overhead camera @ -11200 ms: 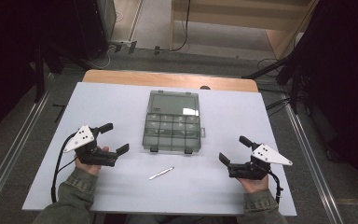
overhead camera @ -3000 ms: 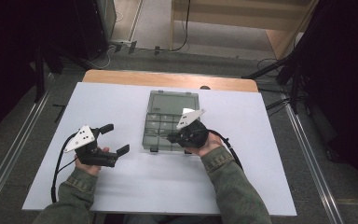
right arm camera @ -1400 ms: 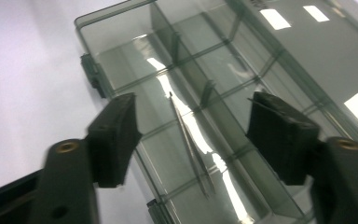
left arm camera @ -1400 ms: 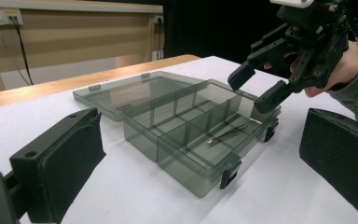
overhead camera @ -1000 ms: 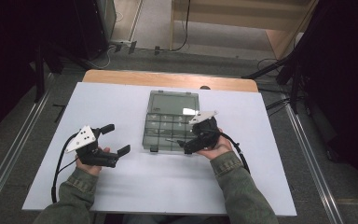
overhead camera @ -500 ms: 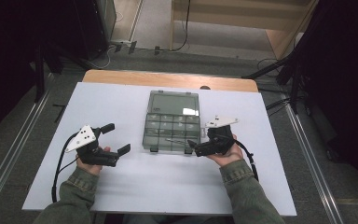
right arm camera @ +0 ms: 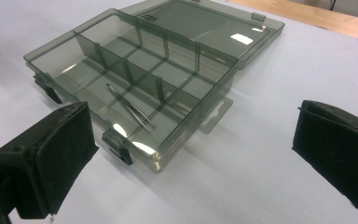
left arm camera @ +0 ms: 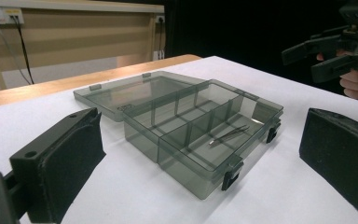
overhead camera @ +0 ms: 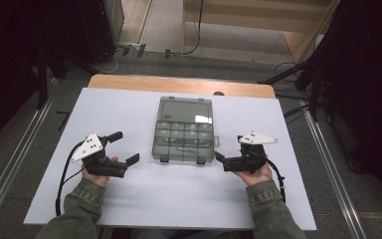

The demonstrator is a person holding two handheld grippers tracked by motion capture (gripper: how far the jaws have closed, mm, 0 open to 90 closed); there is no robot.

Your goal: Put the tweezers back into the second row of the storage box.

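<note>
A smoky clear compartment box point(overhead camera: 184, 130) lies at mid-table with its lid folded flat toward the back. Metal tweezers point(overhead camera: 187, 149) rest in a long front compartment, seen too in the left gripper view point(left arm camera: 228, 135) and the right gripper view point(right arm camera: 130, 110). My right gripper point(overhead camera: 230, 148) is open and empty just right of the box's front corner, jaws toward the box point(right arm camera: 144, 79). My left gripper point(overhead camera: 124, 147) is open and empty on the table left of the box point(left arm camera: 200, 126). Its camera shows the right gripper point(left arm camera: 335, 49) beyond the box.
The white tabletop point(overhead camera: 189, 199) has bare room in front of the box and on both sides. A wooden strip point(overhead camera: 179, 84) runs along its far edge. Dark stands and cables crowd the floor beyond the table.
The tweezers went from the table in front into the box. My right gripper has drawn back from over the box to its right side. The left gripper has stayed put.
</note>
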